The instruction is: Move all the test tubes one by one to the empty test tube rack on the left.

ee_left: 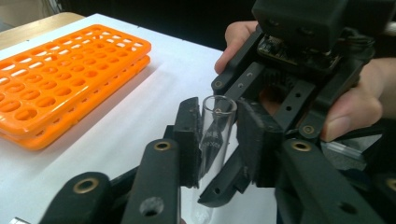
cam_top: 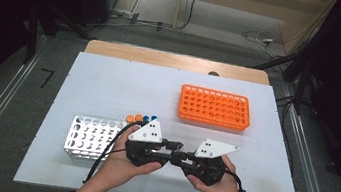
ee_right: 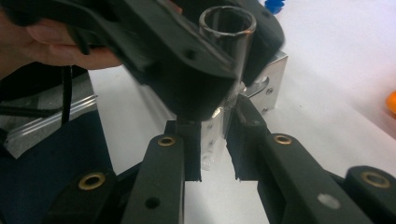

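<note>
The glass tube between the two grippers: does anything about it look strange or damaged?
Nothing looks damaged. The clear glass tube is open and uncapped, with no crack or spill visible. Unusually, both the left gripper and the right gripper clamp it at once, above the white table, outside the orange rack.

Clear glass tube (ee_left: 215,128) is showing transparent, with faint dark print on its wall. Left tongs (cam_top: 177,148) and right tongs (cam_top: 176,156) are showing black, with brass-coloured rivets and pale grey top plates. Perforated rack (cam_top: 215,107) is showing bright orange, its holes in regular rows. Second rack (cam_top: 91,138) is showing white-silver metal. Caps (cam_top: 141,118) beside it are showing orange and blue. Surface (cam_top: 109,87) is showing white, with a tan wooden edge at the far side.
</note>
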Demonstrator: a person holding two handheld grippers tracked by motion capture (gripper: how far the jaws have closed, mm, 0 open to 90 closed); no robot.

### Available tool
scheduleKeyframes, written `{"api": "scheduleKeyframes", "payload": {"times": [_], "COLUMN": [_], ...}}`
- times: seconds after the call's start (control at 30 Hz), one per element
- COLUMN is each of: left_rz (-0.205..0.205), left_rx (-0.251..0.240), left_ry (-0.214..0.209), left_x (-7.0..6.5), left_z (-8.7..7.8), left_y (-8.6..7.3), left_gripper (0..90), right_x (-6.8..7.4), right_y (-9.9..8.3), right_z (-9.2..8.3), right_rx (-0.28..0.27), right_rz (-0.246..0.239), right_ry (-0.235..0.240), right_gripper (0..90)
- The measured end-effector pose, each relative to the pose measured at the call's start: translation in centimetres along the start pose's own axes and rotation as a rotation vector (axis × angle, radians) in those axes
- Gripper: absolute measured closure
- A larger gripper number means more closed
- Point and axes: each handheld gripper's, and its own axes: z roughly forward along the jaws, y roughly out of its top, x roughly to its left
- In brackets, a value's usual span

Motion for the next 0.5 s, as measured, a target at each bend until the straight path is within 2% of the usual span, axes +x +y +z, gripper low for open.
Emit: {"api": "scheduleKeyframes", "payload": {"times": [0.27,0.37,0.5], "left_rz": [0.021,0.015,0.011], "left_rx": [-0.001,-0.009,-0.026], "left_ry": [0.022,0.019,0.023], "left_x": [-0.06,-0.11,0.05], "left_z": [-0.16,-0.21,-0.73], "left_y": [0.02,0.03,0.17], "left_gripper": [76.3,76.4,76.4], "right_x": [-0.07,-0.17,-0.37], "right_y": [0.0,-0.05,-0.12], "right_z": [0.04,0.02,-0.26], "right_rx": [0.0,-0.007,-0.022], "right_rz": [0.004,0.007,0.003], "right_ry": [0.015,0.024,0.045], "right_gripper": [73.6,72.4,58.4]}}
